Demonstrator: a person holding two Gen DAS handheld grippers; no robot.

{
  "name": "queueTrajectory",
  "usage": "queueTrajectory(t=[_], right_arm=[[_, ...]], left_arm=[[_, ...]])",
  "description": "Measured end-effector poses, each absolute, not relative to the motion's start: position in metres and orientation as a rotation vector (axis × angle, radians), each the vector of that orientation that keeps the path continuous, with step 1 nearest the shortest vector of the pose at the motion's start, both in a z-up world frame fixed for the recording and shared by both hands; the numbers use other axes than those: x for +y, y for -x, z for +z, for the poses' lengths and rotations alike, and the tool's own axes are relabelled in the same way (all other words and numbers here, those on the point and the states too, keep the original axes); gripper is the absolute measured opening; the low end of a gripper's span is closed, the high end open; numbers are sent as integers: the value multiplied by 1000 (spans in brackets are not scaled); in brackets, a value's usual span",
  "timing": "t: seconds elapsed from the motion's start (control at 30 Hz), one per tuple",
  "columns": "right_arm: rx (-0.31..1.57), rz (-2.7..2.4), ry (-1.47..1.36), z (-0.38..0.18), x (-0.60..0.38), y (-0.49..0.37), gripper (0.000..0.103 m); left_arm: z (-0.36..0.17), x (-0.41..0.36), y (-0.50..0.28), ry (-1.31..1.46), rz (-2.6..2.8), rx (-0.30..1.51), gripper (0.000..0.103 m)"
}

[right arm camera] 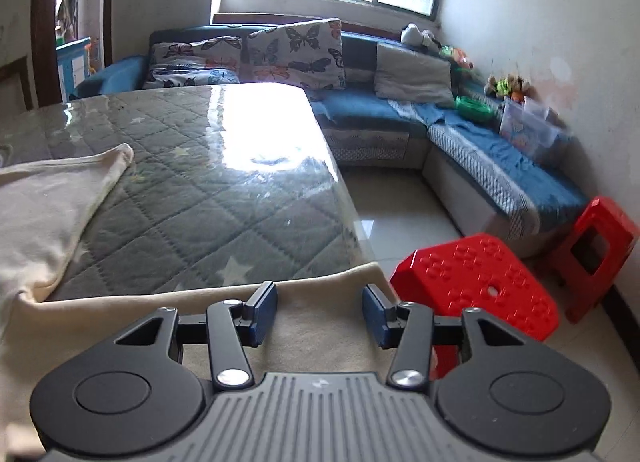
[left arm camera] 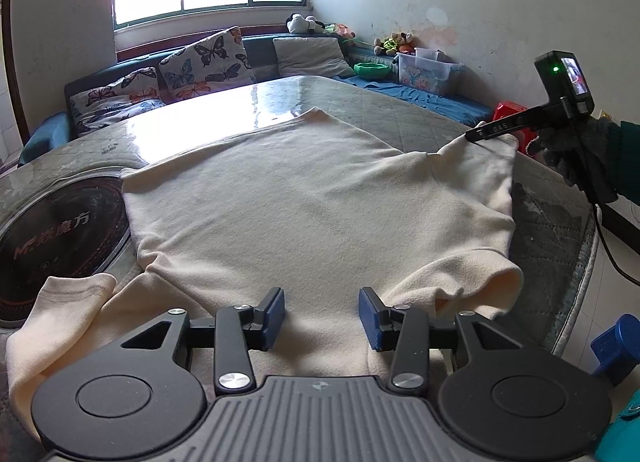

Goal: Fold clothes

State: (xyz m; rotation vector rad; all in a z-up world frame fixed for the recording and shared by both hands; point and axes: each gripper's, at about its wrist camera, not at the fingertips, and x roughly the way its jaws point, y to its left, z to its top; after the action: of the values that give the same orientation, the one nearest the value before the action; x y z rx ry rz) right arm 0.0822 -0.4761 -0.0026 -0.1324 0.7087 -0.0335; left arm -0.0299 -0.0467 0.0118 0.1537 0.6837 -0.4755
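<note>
A cream garment (left arm camera: 300,202) lies spread flat on the quilted, glossy table (left arm camera: 400,110), one sleeve (left arm camera: 60,314) trailing off to the near left. My left gripper (left arm camera: 322,314) hovers over the garment's near edge, jaws apart, nothing between the blue pads. In the left wrist view, a gloved hand (left arm camera: 576,154) holds my right gripper (left arm camera: 480,134), its tips at the garment's far right corner. The right wrist view shows the right gripper (right arm camera: 320,310) open above a cream cloth edge (right arm camera: 312,342) at the table's side. The rest of the garment (right arm camera: 40,202) lies to its left.
A round black cooker plate (left arm camera: 52,246) is set into the table to the left of the garment. Two red stools (right arm camera: 476,282) (right arm camera: 600,246) stand on the floor beside the table. A blue sofa (right arm camera: 480,150) with butterfly cushions (right arm camera: 296,50) runs along the walls.
</note>
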Motion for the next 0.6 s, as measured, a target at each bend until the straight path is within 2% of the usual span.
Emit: queueTrajectory(t=[0.37,0.47,0.57,0.6], right_arm=[[682,6,139,8,-462,-67,57],[661,61,145,13,-444,-57,69],[656,111,149,12,-427,-49,73],[656,122,149,11,-422,-47,82]], left_arm=[[20,-33,32,-84,-452,690,47],[27,-22,35,-55,-420,676,49],[32,-7,35,-17,-370,668,50],[33,-1,34,-8,-344,669,51]])
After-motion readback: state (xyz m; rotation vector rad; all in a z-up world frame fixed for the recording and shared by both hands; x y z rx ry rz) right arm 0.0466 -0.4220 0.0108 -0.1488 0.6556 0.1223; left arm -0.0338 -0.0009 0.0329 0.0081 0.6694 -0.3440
